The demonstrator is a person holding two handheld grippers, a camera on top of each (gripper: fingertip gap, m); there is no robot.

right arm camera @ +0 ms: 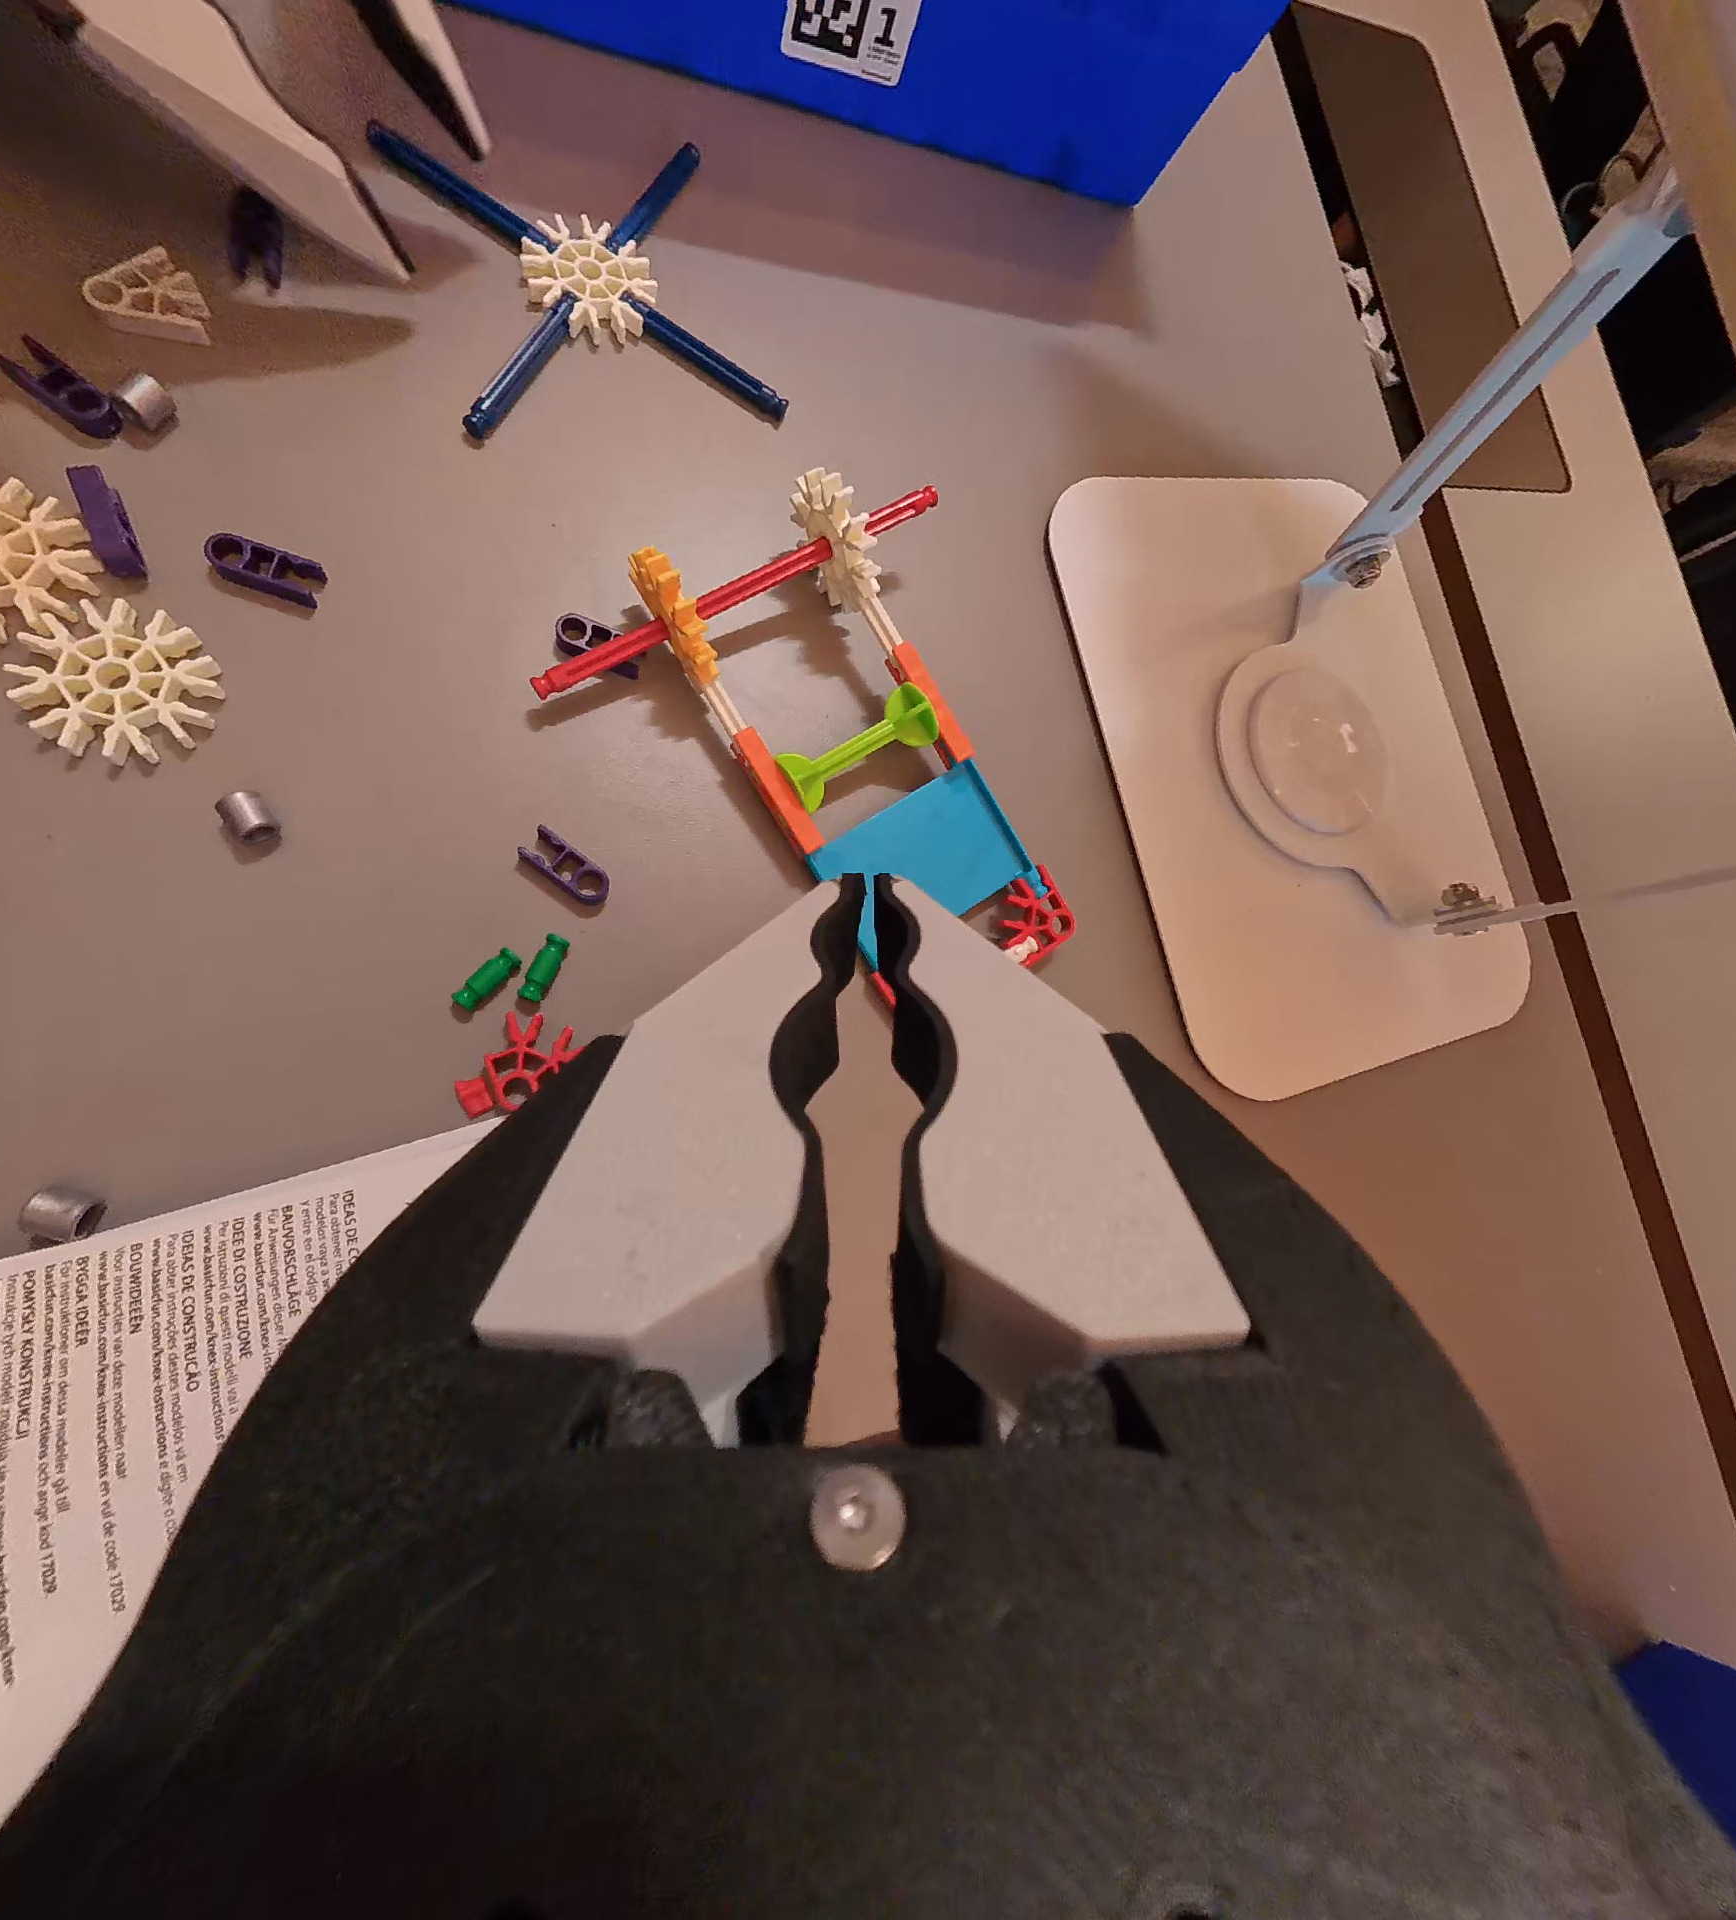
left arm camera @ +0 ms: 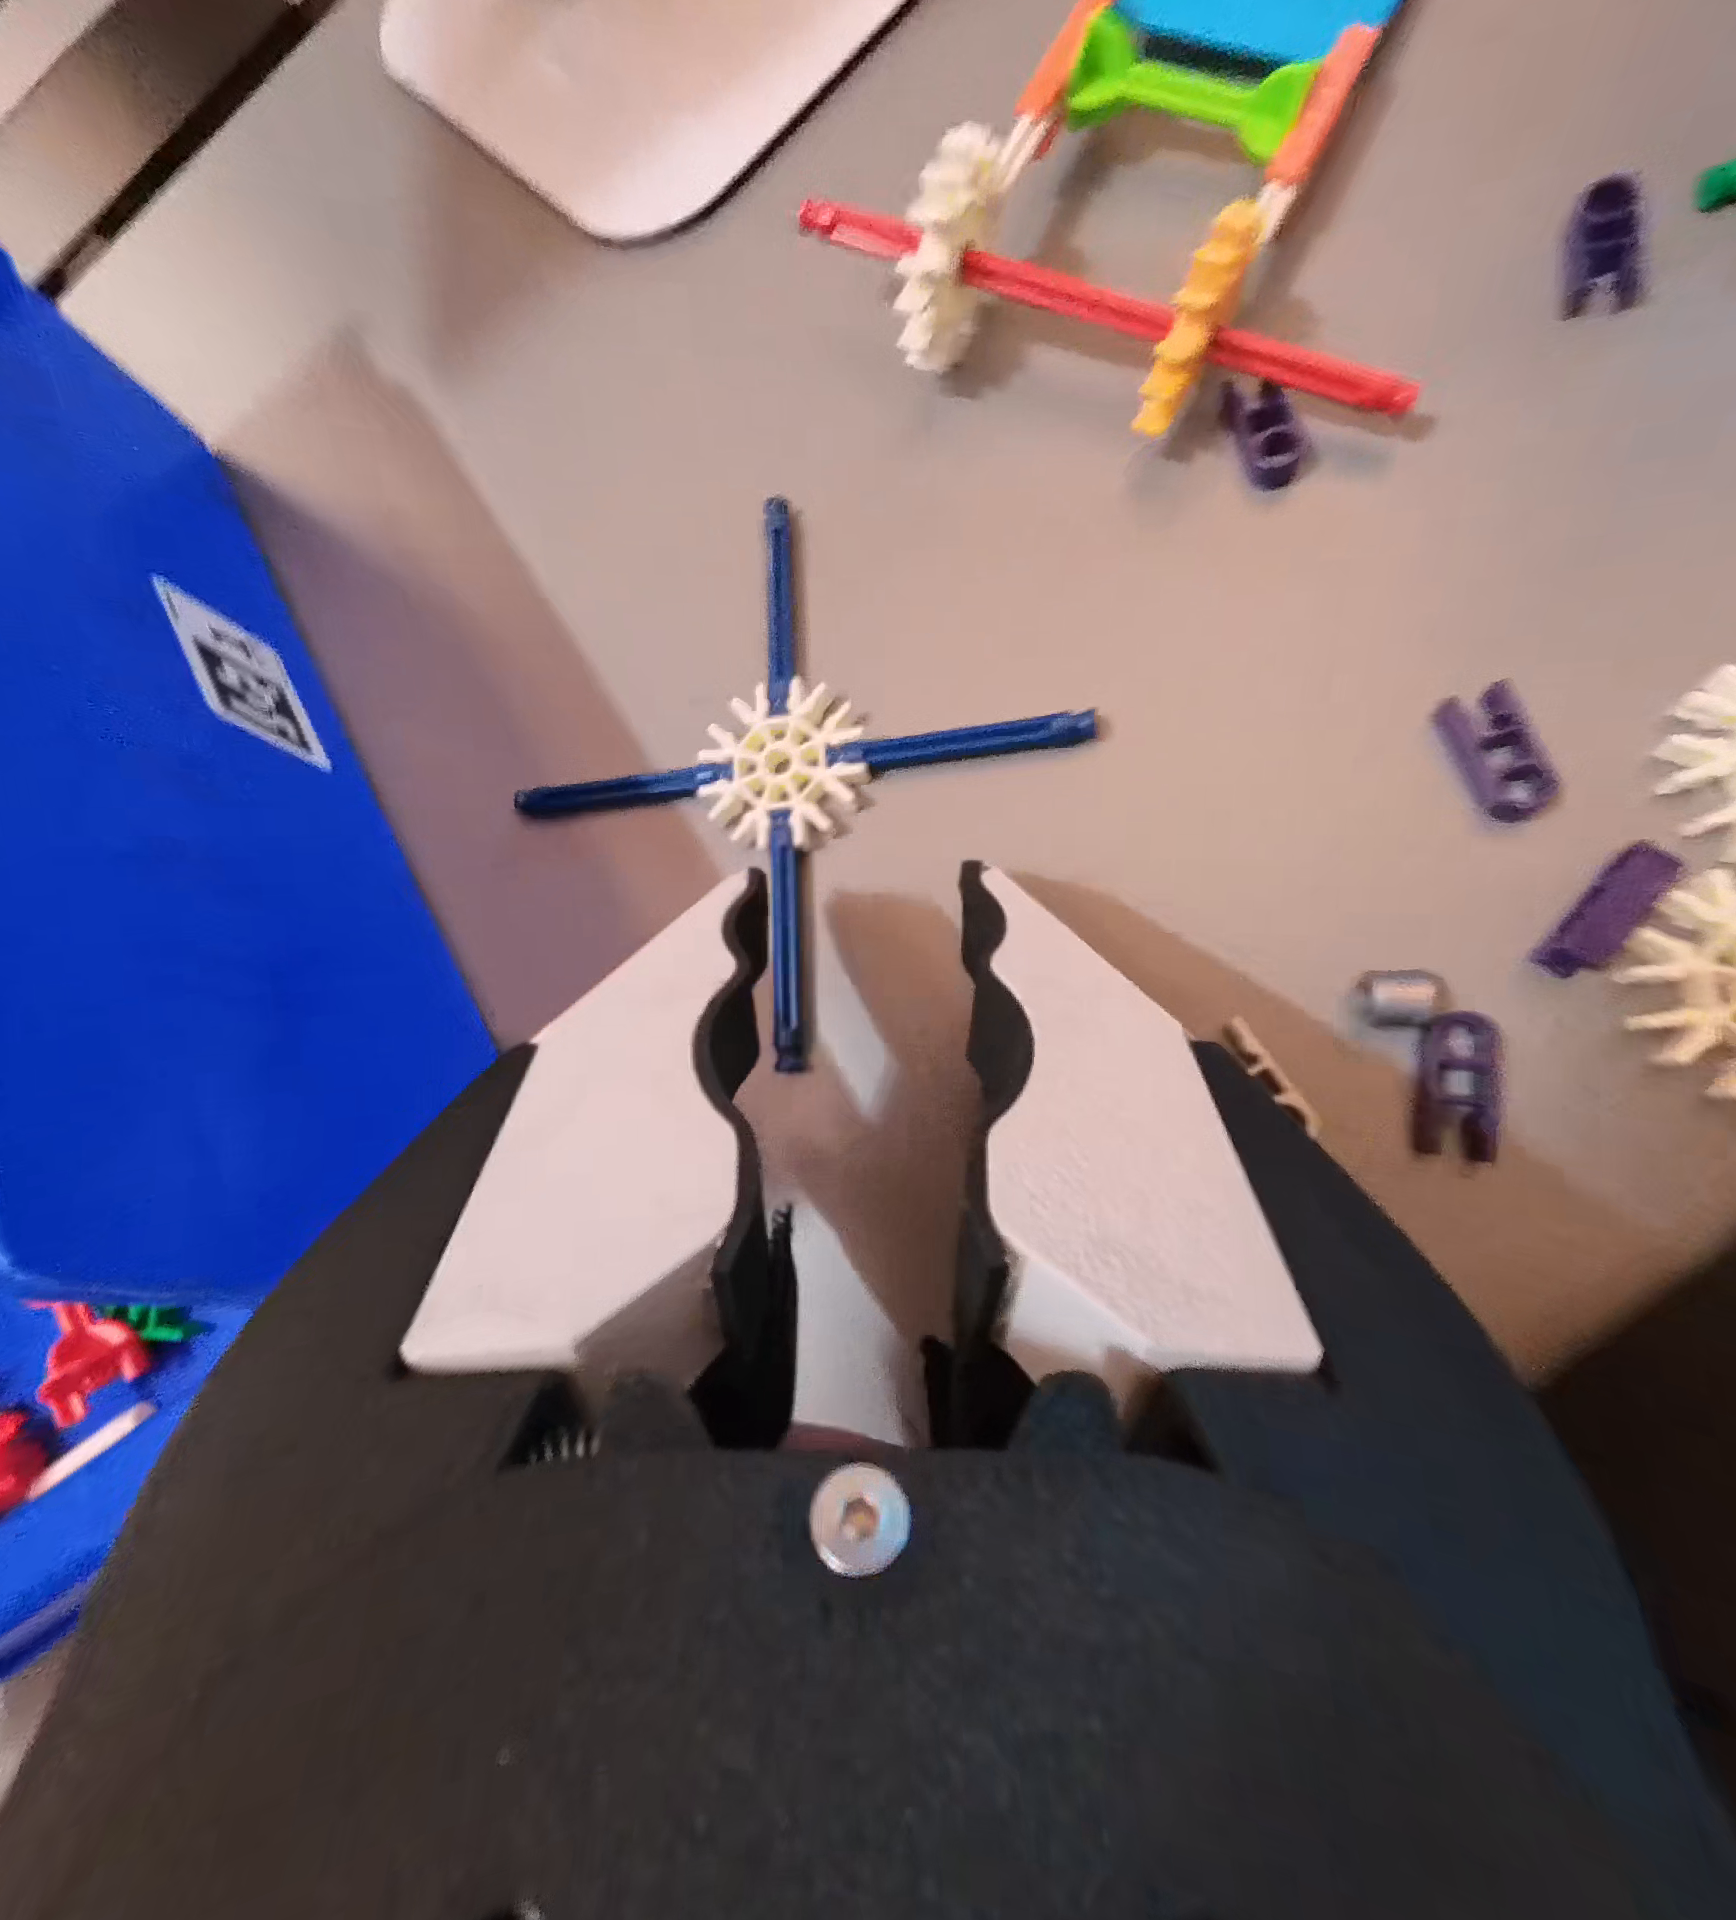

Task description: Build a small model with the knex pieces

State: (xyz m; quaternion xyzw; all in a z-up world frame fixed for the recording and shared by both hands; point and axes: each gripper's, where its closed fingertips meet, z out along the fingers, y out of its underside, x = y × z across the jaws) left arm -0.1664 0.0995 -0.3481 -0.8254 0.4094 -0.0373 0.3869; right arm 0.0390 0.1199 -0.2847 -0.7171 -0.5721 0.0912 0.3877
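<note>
Your left gripper [left arm camera: 859,883] is spread wide and empty, its left finger just beside the blue cross's [left arm camera: 779,764] near rod. Your right gripper [right arm camera: 866,891] is pinched on the model's [right arm camera: 921,831] blue panel.

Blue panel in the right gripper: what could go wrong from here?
1. The right gripper pinches only the blue panel edge; the long assembly may twist or slip.
2. The red rod lies over a purple clip and could drag it.
3. The open left gripper straddles one rod of the blue cross; closing off-centre could spin it.
</note>
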